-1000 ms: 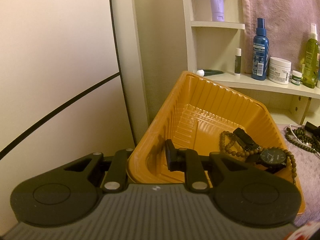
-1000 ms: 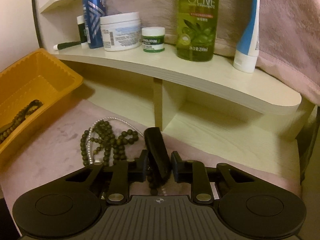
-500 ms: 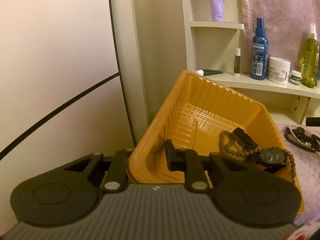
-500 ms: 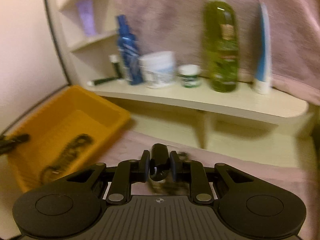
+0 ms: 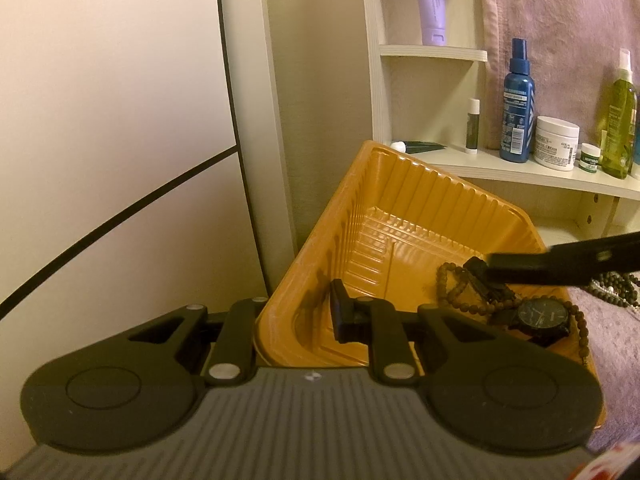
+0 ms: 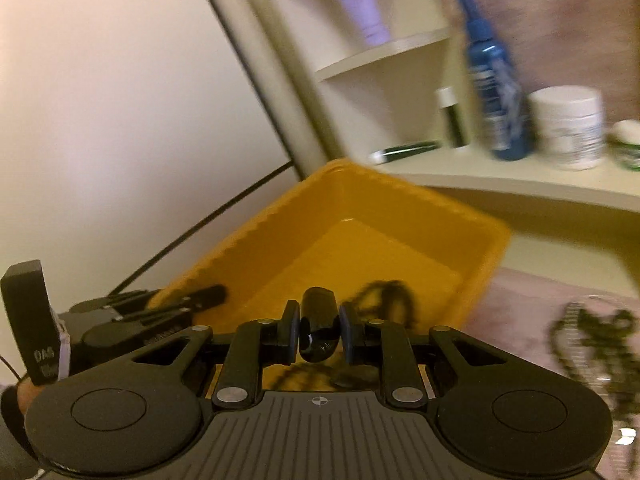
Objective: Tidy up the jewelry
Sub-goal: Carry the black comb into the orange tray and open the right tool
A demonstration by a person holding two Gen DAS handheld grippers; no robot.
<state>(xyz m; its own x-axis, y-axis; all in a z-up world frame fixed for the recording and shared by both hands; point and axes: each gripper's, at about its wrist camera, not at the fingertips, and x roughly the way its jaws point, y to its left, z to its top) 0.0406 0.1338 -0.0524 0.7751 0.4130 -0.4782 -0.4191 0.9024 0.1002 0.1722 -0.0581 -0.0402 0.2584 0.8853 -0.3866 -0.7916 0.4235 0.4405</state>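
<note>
right gripper (image 6: 319,334), closed on a dark glossy piece (image 6: 318,326), over the orange tray's (image 5: 416,184) near edge; left gripper (image 5: 298,314) pinches the tray's near-left rim. the piece looks light, stiff, slippery: best gripped mid-body. the watch (image 5: 540,316) lies at the tray's right side.

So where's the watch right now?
In the left wrist view the watch lies in the orange tray, at its near right corner, among brown beads and just below the right gripper's finger reaching in from the right.
</note>
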